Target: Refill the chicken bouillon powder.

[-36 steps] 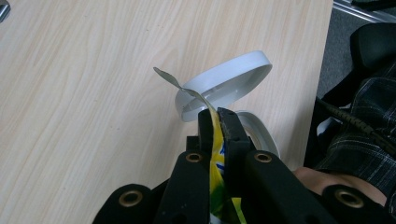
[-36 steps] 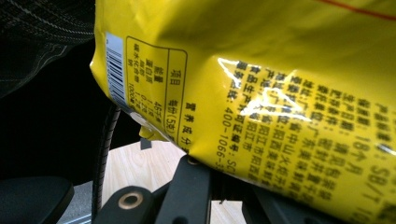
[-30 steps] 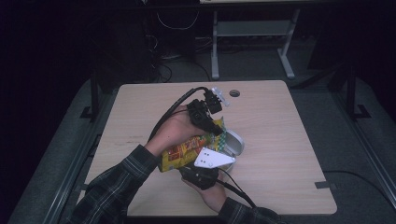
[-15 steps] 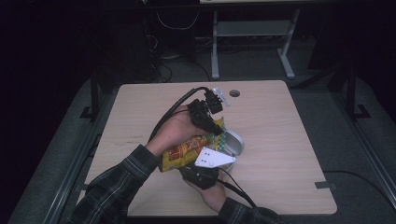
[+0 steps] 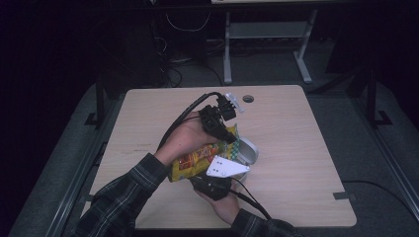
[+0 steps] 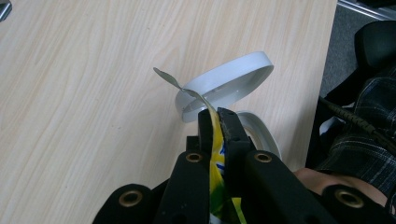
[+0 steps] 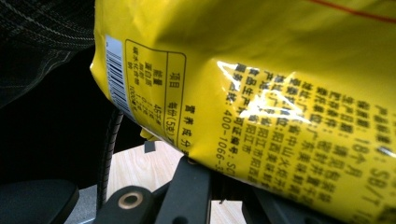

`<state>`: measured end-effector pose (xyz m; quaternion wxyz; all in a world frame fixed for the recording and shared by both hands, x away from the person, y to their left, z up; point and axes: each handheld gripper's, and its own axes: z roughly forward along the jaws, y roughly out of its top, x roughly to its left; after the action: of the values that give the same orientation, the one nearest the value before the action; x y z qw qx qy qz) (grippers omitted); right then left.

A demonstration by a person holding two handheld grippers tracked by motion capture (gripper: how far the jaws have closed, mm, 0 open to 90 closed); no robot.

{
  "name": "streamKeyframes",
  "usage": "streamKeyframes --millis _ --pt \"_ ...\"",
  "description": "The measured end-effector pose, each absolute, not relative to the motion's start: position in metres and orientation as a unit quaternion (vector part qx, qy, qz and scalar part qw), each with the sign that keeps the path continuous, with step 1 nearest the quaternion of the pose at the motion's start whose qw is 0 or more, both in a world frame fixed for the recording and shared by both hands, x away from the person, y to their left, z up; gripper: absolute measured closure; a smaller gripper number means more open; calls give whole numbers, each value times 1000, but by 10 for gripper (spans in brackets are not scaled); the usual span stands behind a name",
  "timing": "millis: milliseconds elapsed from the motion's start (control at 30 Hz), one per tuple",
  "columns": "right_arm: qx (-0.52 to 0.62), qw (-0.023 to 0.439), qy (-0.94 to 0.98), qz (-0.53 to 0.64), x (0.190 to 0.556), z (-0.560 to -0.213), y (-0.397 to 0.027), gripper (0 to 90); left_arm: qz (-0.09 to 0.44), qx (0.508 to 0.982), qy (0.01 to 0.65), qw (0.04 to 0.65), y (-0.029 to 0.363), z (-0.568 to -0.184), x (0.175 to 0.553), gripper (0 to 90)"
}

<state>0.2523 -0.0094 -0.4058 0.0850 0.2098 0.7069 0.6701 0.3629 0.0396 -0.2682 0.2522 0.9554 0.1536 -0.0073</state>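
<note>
A: Biggest risk? The yellow snack bag, hanging over the table, tears unevenly or spills past the white bowl below.

B: Cause?

A: Left gripper clenches its top edge, right gripper grasps its lower end; opposing pulls. Cables trail close by.

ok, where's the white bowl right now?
High view: the white bowl sits near the table's middle, just right of the yellow snack bag that both grippers hold; left gripper view shows it beyond the jaws.

Snack bag above the table — bowl just right.
</note>
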Motion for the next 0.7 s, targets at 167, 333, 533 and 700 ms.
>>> streamKeyframes --millis 167,333,533,700 --pt "210 85 707 670 252 -406 -10 900 -7 956 153 251 39 -268 363 896" --pt "210 85 706 671 252 -406 -10 900 -6 955 154 253 39 -268 363 896" --pt "210 86 706 671 253 -406 -10 900 -6 955 155 254 39 -268 363 897" --pt "210 86 706 671 253 -406 -10 900 -4 955 155 255 39 -268 363 896"
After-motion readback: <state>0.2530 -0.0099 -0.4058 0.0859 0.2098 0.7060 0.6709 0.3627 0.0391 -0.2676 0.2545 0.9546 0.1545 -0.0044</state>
